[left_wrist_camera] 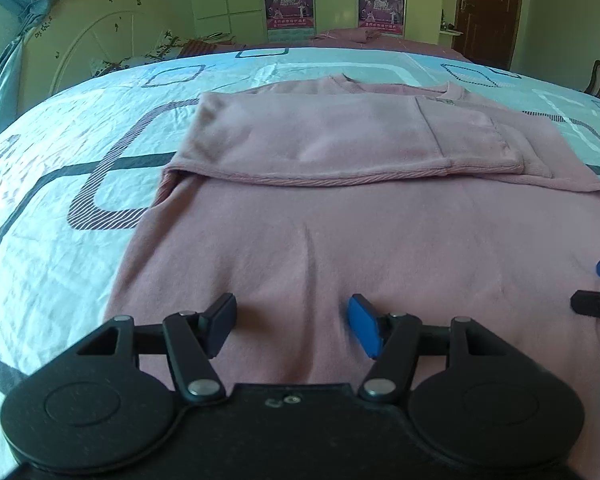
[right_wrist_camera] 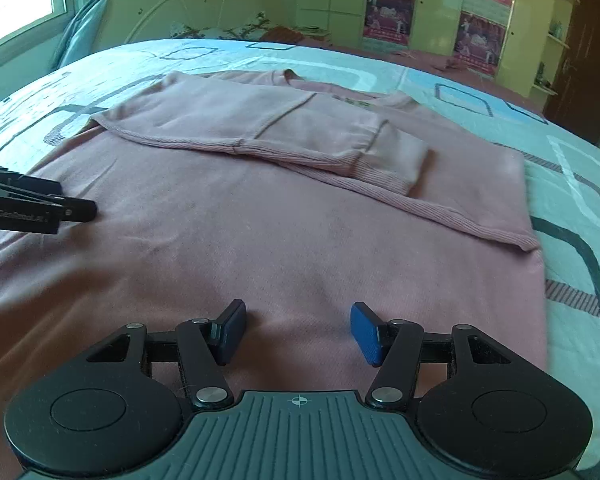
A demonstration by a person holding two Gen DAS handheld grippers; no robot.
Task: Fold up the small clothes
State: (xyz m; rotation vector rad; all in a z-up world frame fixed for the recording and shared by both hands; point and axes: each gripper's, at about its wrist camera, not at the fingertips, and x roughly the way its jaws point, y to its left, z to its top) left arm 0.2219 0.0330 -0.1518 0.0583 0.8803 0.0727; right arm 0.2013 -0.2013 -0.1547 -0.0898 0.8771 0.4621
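the pink top [left_wrist_camera: 340, 232] lies flat on the bed [left_wrist_camera: 52, 216], with its sleeves already folded across the upper part, near the collar. so the step in hand seems to be the next fold, of the body itself: the lower part, nearest to the cameras, is not yet brought up over the sleeves.

the left gripper [left_wrist_camera: 292, 330] hovers low above the near part of the top, jaws about half open, with nothing between them. the right gripper [right_wrist_camera: 298, 332] is beside it over the same cloth, also about half open and holding nothing. in the right view the left one shows at the left border, so the two stand apart along the width of the top.

the next move, i think, needs each gripper to find the near hem, which is hidden under the gripper bodies in both views, and to pinch it on each side, then lift and carry it toward the collar.

the right edge of the top [right_wrist_camera: 540, 280] is straight and free, the left edge [left_wrist_camera: 136, 240] too. the bed around is open on both sides, so there is room for moving; the headboard [left_wrist_camera: 88, 40] is well apart.
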